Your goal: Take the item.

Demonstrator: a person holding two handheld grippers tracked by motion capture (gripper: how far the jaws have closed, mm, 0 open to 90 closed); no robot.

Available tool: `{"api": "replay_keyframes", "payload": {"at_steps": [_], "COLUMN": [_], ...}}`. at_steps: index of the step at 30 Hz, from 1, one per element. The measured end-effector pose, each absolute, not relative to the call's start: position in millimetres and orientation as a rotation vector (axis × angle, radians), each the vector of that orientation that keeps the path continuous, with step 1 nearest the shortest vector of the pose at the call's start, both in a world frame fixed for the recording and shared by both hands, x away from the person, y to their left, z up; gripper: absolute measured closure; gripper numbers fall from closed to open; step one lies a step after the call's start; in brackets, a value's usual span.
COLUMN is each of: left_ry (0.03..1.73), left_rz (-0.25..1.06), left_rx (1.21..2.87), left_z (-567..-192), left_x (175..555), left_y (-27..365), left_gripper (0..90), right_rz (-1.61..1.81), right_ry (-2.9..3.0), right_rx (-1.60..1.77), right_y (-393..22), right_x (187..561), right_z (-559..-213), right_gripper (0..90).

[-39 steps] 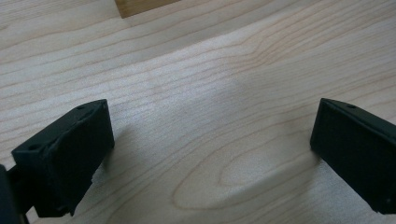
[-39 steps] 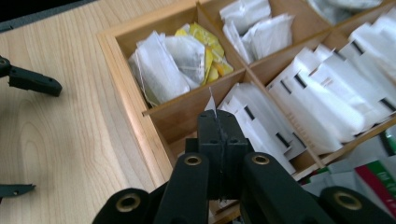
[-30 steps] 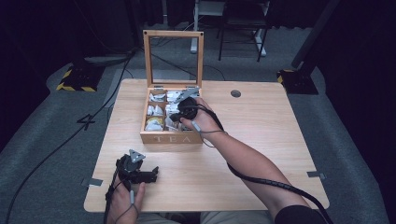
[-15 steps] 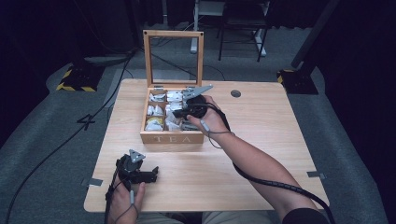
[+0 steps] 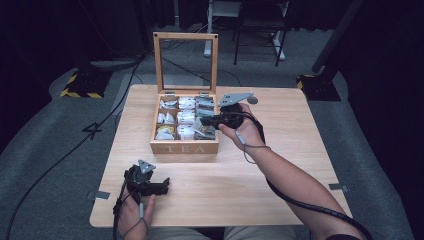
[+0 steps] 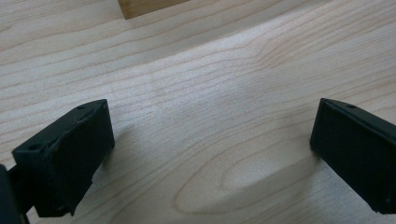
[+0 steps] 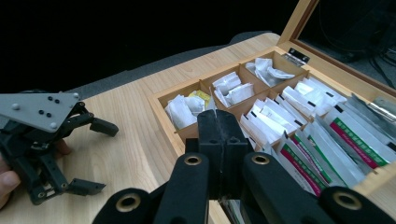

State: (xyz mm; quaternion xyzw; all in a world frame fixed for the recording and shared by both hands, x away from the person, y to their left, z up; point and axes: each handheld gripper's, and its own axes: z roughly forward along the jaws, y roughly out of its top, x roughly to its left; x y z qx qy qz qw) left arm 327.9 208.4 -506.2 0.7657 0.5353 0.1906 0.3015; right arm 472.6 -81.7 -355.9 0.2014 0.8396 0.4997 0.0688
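A wooden tea box point(image 5: 185, 148) stands open at the table's back middle, its compartments holding several tea packets point(image 5: 186, 117). My right gripper point(image 5: 205, 121) reaches in over the box's front right compartment from the right. In the right gripper view its jaws point(image 7: 219, 126) are pressed together, shut on the end of a white packet with a green label point(image 7: 292, 151) that tilts up out of that compartment. My left gripper point(image 5: 167, 184) rests open on the table near the front left edge. Between its jaws point(image 6: 212, 154) lies bare wood. The left gripper point(image 7: 100, 157) also appears in the right gripper view.
The box's glass lid point(image 5: 158, 65) stands upright behind it. A small dark round spot point(image 5: 253, 100) marks the table right of the box. The table's point(image 5: 280, 140) front and right sides are bare wood. Dark floor with cables and stands surrounds the table.
My right gripper has drawn back to the right and slightly up from inside the box. The left gripper has stayed where it was.
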Motion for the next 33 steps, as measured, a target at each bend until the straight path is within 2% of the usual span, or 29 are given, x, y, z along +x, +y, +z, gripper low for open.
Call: {"api": "replay_keyframes", "payload": {"at_steps": [14,33], "left_ry": [1.42,1.42], "left_rz": [0.51,0.51], "left_rx": [2.039,2.039], "left_z": [-506,-506], "left_x": [331,331], "left_y": [207,207], "left_gripper": [0.0,0.0], "right_rz": [1.609,1.488], "right_ry": [2.427,2.331], "right_rx": [0.651,0.771], "right_y": [-145,-237], "right_x": [460,453], "right_z": [-335,-327], "right_gripper": [90.0,90.0]}}
